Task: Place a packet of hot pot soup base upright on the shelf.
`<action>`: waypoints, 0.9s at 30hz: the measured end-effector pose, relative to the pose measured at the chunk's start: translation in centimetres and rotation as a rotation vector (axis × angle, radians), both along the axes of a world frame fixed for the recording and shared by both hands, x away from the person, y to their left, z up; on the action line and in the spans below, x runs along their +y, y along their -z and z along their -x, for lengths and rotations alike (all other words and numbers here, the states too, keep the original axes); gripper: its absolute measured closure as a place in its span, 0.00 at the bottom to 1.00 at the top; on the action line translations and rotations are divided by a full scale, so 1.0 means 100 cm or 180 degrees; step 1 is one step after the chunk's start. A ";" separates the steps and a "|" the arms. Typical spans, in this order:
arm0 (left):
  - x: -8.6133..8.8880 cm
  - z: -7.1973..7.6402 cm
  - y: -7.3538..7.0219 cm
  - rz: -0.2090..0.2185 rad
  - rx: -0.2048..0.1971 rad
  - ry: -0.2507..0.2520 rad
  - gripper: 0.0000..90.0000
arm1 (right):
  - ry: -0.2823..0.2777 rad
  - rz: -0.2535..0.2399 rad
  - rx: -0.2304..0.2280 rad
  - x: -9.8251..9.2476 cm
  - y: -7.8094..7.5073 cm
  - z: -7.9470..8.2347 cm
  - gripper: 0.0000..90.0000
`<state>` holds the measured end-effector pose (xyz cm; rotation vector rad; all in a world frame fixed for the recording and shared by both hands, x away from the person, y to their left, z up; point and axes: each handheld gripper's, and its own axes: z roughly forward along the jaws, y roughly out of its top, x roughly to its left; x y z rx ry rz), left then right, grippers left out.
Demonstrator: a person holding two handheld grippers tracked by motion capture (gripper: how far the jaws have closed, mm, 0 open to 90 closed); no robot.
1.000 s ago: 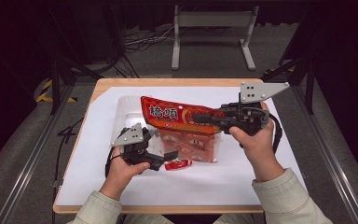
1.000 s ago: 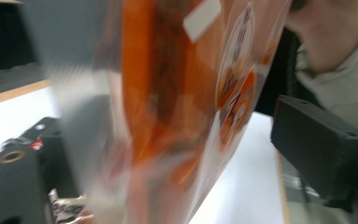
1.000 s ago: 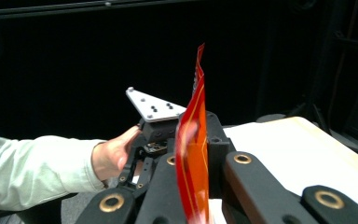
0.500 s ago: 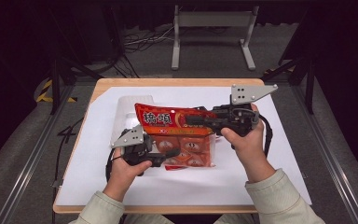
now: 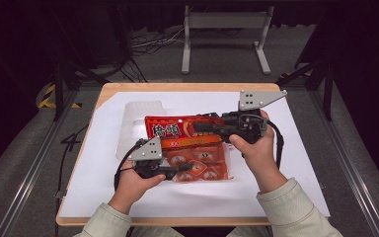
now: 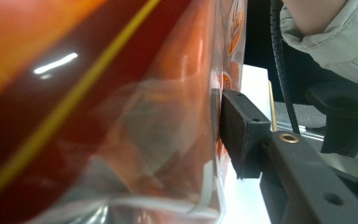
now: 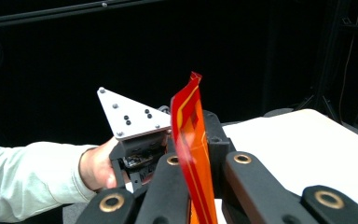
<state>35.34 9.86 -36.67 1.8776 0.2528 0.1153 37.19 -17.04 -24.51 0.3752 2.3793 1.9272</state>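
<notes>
The red snack bag (image 5: 187,148) is lifted off the white sheet (image 5: 301,168) covering the wooden table, just in front of a clear plastic container (image 5: 135,123) that lies behind it. The right gripper (image 5: 202,127) is clamped tight on the bag's top seal, and in the right gripper view the red-and-yellow edge (image 7: 191,140) stands pinched between its jaws. The left gripper (image 5: 177,173) reaches onto the bag's lower transparent part; its jaws have just been closing with the bag between them, and one black pad (image 6: 237,135) lies against the film, though whether both pads press yet I cannot tell. So the bag looks secured at the top, with the second grip nearly made; pulling it open, or whatever follows, seems still ahead. Large pale characters sit on the bag's red band (image 5: 165,131), too blurred to read; round printed labels below are likewise illegible.
</notes>
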 end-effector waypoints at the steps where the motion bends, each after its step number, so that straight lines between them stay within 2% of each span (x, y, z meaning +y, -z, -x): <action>1: 0.000 0.000 0.000 0.0003 0.0023 -0.0001 0.70 | -0.0001 -0.0004 0.0006 0.000 0.001 0.000 1.00; 4: 0.001 0.001 0.000 -0.0008 0.0017 -0.0006 0.72 | -0.0002 -0.0005 0.0007 0.001 0.002 0.000 1.00; 7: 0.001 0.004 -0.003 -0.0004 0.0062 -0.0024 0.76 | 0.0006 -0.0020 -0.0005 0.000 0.002 0.000 1.00; 12: 0.003 0.006 -0.004 -0.0017 0.0134 -0.0005 0.77 | 0.0009 0.0019 -0.0056 0.001 0.001 0.002 1.00; 16: 0.004 0.007 -0.006 -0.0025 0.0140 -0.0032 0.78 | 0.0010 0.0027 -0.0033 0.000 0.001 0.001 1.00; 27: 0.006 0.011 -0.013 -0.0049 0.0103 -0.0069 0.78 | 0.0204 -0.0020 -0.0040 -0.012 -0.005 0.000 0.78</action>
